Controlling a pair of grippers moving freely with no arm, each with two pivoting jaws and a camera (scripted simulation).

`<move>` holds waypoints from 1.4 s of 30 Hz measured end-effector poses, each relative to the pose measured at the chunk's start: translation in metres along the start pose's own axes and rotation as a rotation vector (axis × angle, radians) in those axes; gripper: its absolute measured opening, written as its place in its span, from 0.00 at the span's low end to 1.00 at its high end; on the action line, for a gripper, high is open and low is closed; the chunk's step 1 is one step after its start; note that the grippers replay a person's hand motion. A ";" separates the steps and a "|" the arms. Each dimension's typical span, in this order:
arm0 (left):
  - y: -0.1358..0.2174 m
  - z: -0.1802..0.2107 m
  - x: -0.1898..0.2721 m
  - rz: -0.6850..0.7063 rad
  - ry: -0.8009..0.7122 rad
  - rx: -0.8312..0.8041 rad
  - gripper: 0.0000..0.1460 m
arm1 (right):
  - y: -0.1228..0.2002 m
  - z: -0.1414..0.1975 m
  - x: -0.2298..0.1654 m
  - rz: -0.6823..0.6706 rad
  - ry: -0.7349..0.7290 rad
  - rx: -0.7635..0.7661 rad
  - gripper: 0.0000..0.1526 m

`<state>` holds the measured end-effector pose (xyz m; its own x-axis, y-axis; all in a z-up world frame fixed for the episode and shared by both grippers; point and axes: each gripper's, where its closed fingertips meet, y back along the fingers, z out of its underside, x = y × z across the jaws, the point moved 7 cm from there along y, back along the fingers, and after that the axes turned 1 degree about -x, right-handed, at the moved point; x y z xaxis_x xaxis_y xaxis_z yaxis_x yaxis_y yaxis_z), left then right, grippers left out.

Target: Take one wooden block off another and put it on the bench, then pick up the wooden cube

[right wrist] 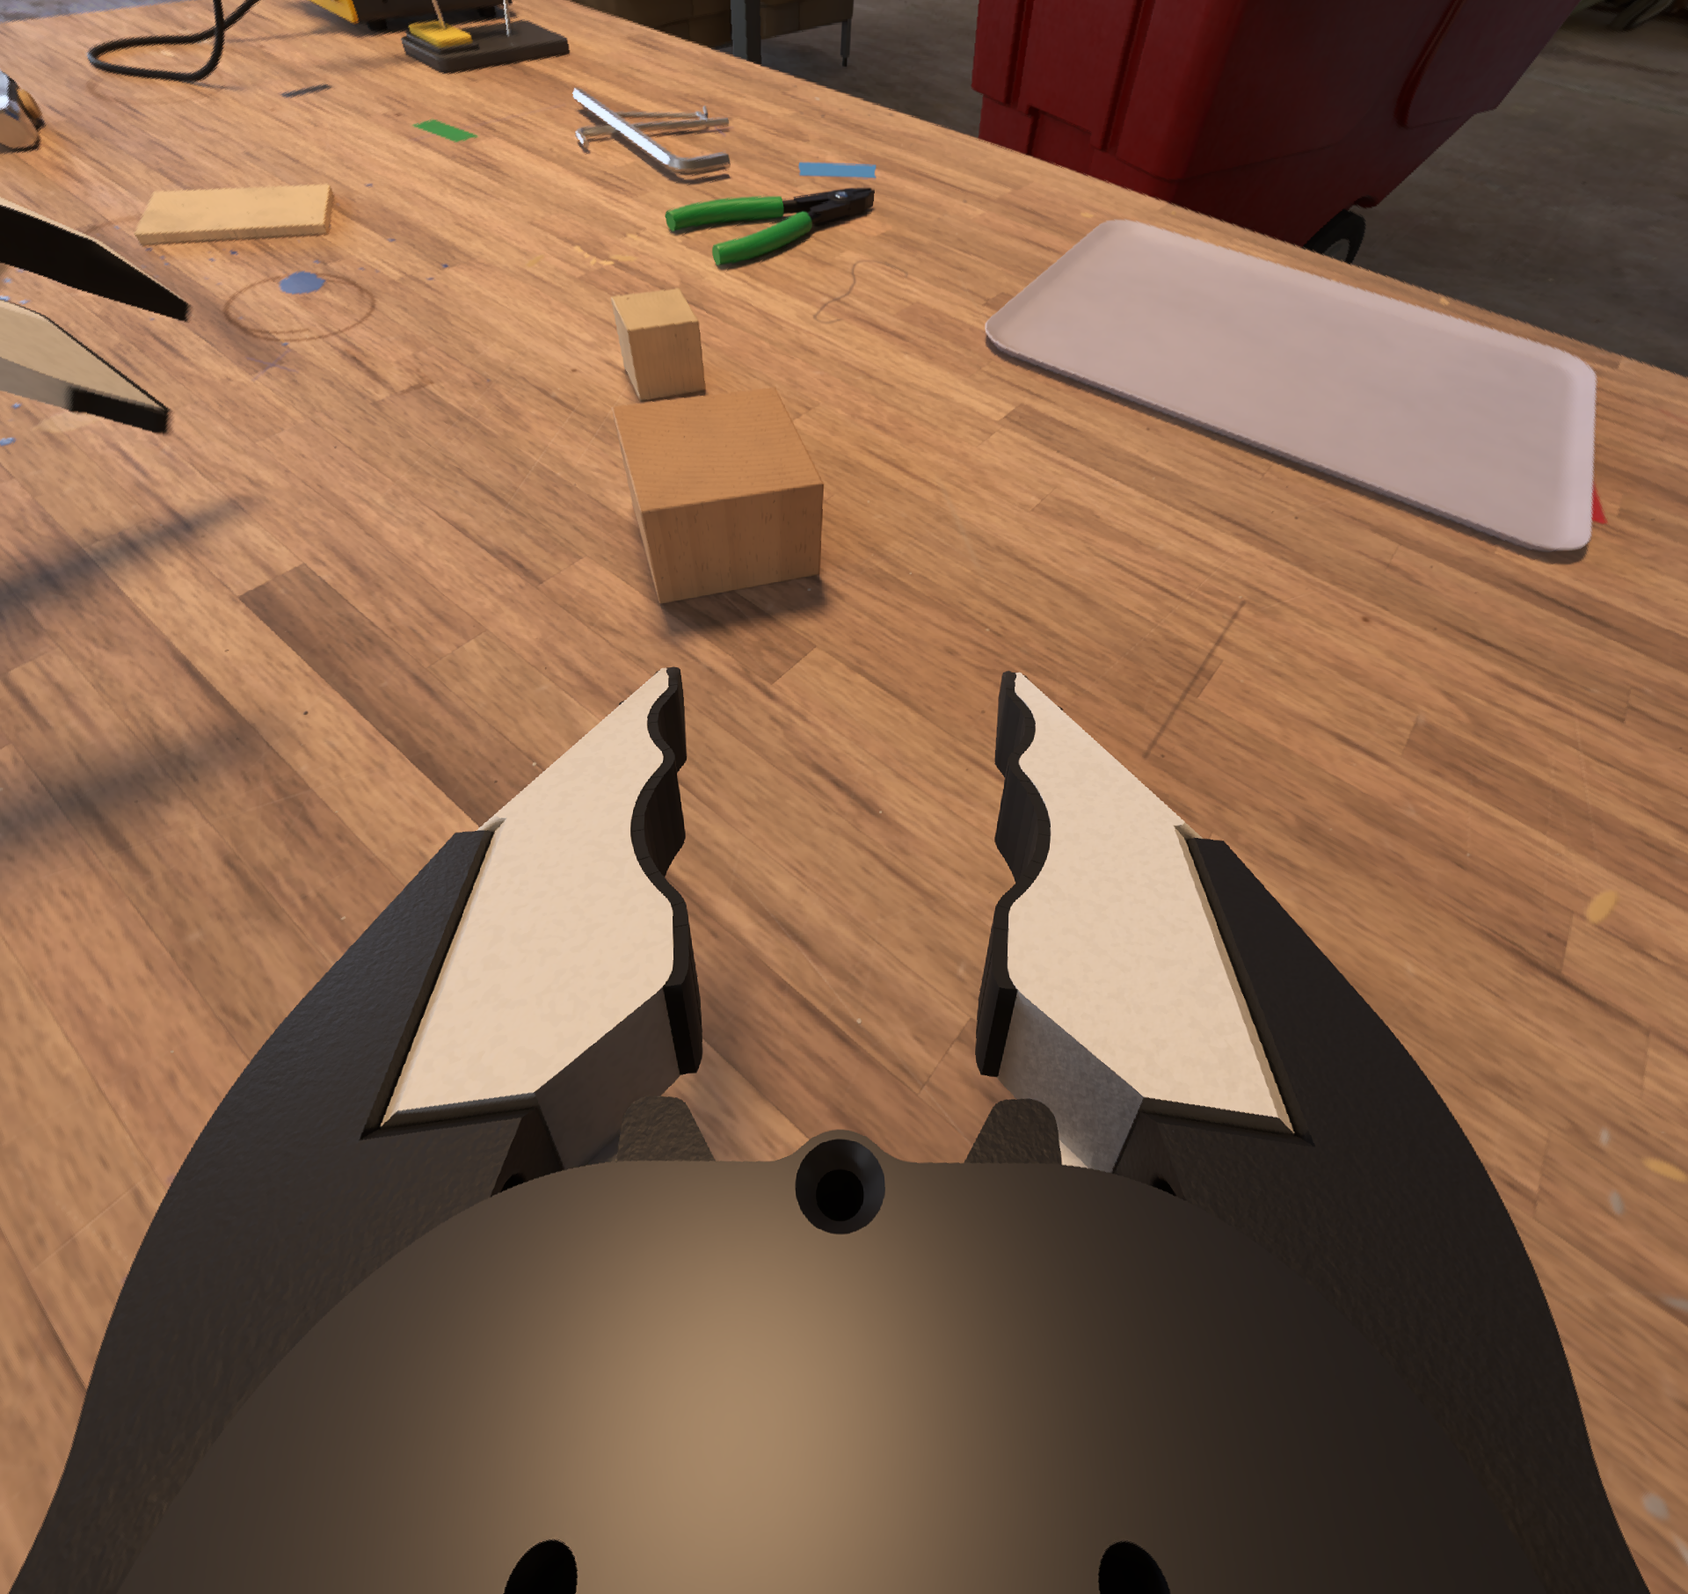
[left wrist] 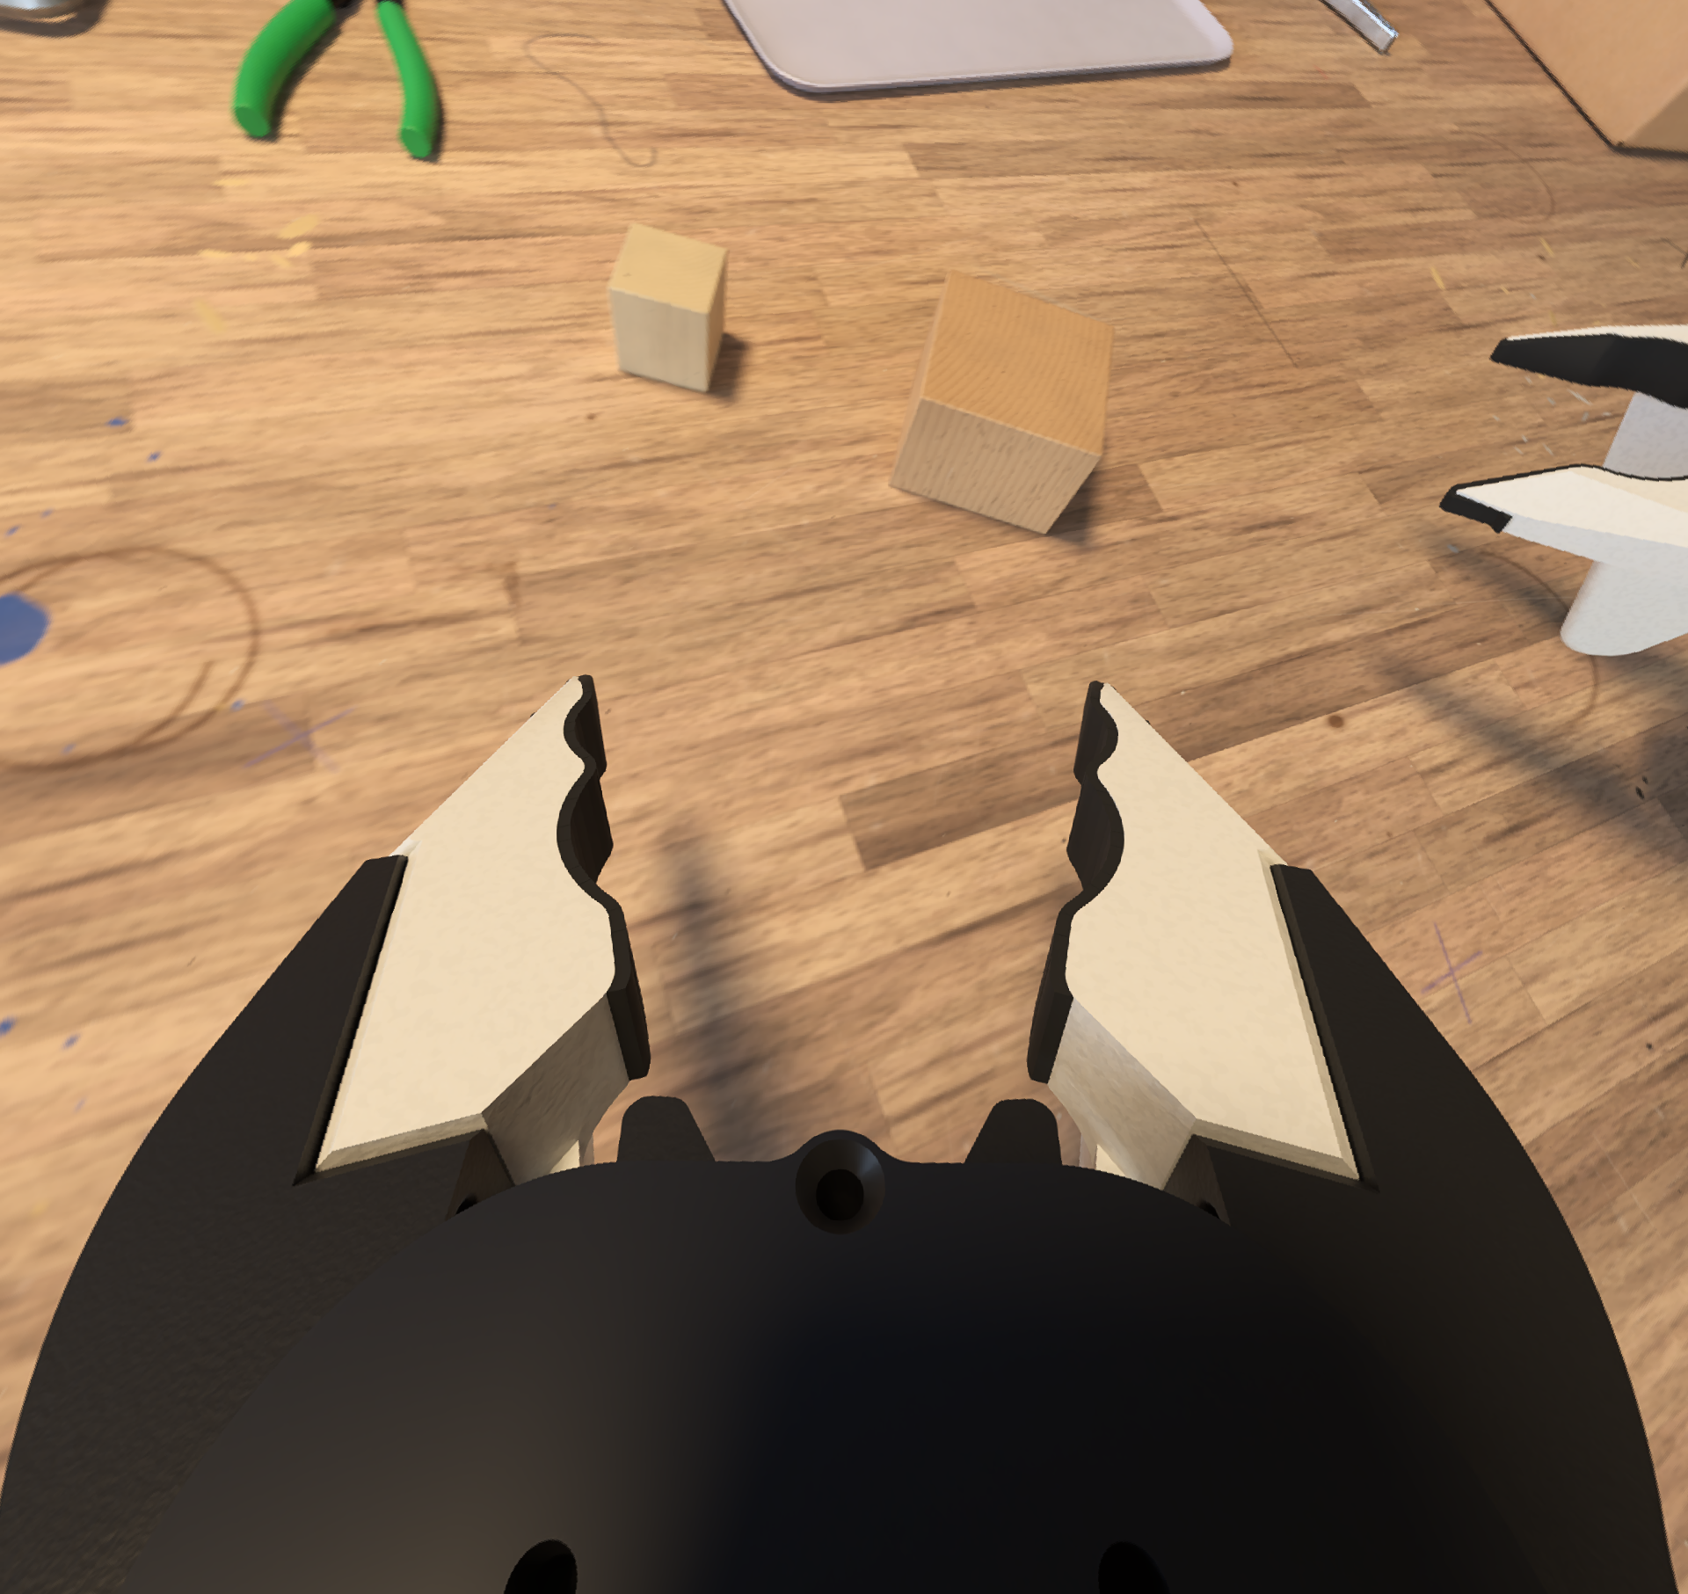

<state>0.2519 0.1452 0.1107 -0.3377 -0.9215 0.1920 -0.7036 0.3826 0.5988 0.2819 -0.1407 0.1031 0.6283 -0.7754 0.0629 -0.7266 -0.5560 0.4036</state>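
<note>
Both blocks on bench [left wrist: 822,600], apart, none stacked. Small block [left wrist: 669,308] ahead-left of my left gripper [left wrist: 840,691], jaws apart, empty. Cube [right wrist: 722,495] dead ahead of my right gripper [right wrist: 838,682], jaws apart, empty. Right looks nearer; cube sits slightly skewed to the jaws.

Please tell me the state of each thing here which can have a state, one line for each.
left gripper: open, empty.
right gripper: open, empty.
small wooden block: on the bench, not stacked.
large wooden cube: on the bench, nothing on top.
green pliers: handles spread, lying flat.
tray: empty.
</note>
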 end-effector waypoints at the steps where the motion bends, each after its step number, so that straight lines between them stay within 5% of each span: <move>1: 0.005 0.002 -0.003 -0.010 0.009 0.005 0.71 | -0.001 0.002 -0.001 0.000 -0.001 -0.004 0.45; 9: 0.001 0.004 -0.017 -0.124 -0.072 0.034 0.64 | -0.005 0.002 -0.004 -0.003 0.009 -0.015 0.45; 13: -0.029 -0.025 -0.026 -0.121 -0.129 -0.161 0.53 | -0.004 0.001 -0.004 -0.015 -0.001 -0.003 0.45; 20: -0.099 -0.099 -0.042 0.009 -0.141 -0.428 0.51 | 0.001 0.001 -0.004 -0.038 -0.017 0.013 0.45; 32: -0.165 -0.102 -0.050 -0.079 -0.168 -0.717 0.40 | 0.009 0.000 0.007 -0.058 -0.069 0.037 0.45; 34: -0.169 -0.104 -0.051 -0.110 -0.219 -0.736 0.25 | 0.009 -0.001 0.006 -0.060 -0.068 0.040 0.45; 42: -0.160 -0.100 -0.055 -0.100 -0.237 -0.594 0.24 | 0.011 -0.001 0.007 -0.051 -0.063 0.040 0.45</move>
<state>0.4456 0.1280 0.0817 -0.4651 -0.8849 -0.0236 -0.2959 0.1302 0.9463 0.2786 -0.1521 0.1095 0.6466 -0.7627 -0.0150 -0.7056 -0.6055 0.3680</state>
